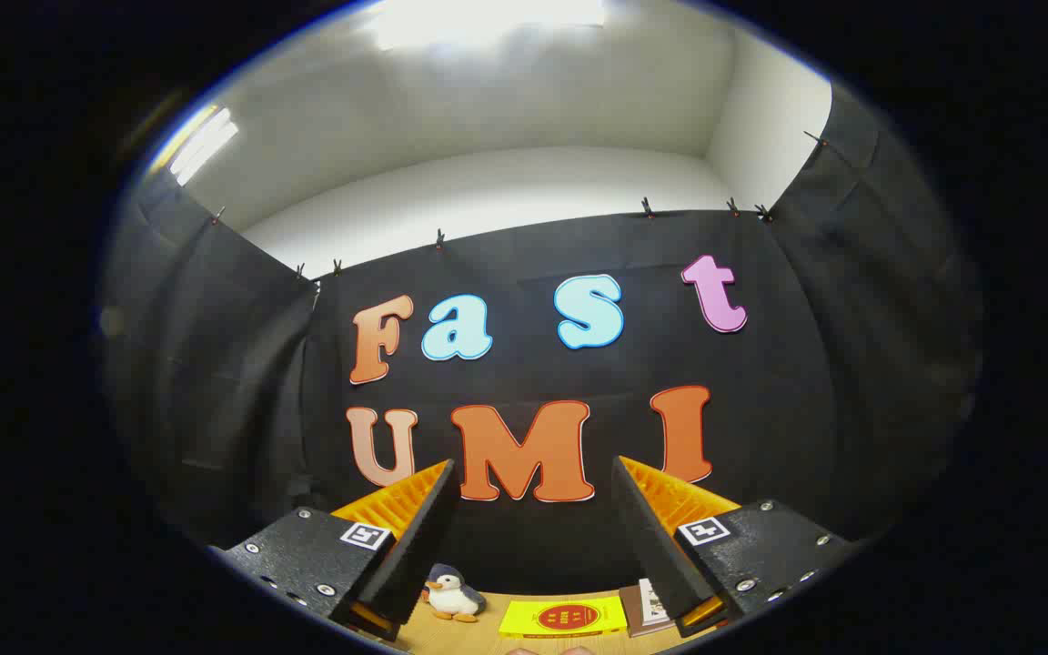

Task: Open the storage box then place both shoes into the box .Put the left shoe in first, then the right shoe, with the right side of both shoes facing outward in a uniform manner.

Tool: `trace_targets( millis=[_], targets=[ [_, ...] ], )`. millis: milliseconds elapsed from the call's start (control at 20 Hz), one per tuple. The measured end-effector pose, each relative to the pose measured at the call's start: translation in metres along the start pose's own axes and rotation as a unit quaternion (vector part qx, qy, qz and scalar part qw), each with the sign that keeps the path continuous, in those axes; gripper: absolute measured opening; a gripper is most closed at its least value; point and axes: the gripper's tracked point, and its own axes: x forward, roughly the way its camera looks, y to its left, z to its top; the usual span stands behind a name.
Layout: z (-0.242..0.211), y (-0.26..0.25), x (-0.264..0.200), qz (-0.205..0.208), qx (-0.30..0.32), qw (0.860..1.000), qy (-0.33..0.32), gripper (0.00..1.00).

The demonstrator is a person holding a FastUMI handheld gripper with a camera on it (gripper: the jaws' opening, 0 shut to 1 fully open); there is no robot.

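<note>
The gripper (533, 482) is raised and tilted upward toward the booth's black cloth wall (579, 546), its two fingers (424, 537) spread wide apart with nothing between them. Each finger mount carries a small square black-and-white marker tag (366, 535), a coded pattern and not legible writing. Low down, just beyond and between the fingers, a light wooden tabletop (488, 641) shows as a narrow strip. On it, just beside the left finger, sits a small plush penguin (451, 593) with a white belly, grey-blue head and orange beak and feet. Near the middle lies a flat yellow booklet or card (563, 617) bearing a round red emblem with yellow lettering too small to read. Just beside the right finger lies a brownish booklet (647, 608) with a pale label, partly hidden by that finger; its printing cannot be made out. The storage box and the shoes cannot be located from this upward angle. The black cloth is pinned along its top edge by small clips (647, 207), and it wraps round on both sides. Above the cloth rise plain white walls (506, 182) and a ceiling with a bright light panel (488, 18) overhead and a second bright strip (201, 146) to the left.
</note>
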Motion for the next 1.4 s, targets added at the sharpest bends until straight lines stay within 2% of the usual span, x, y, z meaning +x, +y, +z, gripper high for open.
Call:
trace_targets(
  millis=[450,950,1250,1400],
  targets=[
    [0.014,-0.009,0.005,-0.018,-0.005,1.000,-0.015,0.99],
    [0.004,-0.003,-0.002,-0.007,-0.018,1.000,0.004,0.99],
    [-0.046,0.026,-0.019,0.027,-0.015,0.997,0.075,0.99],
    [-0.086,0.064,-0.039,0.078,0.021,0.988,0.135,0.99]
  ],
)
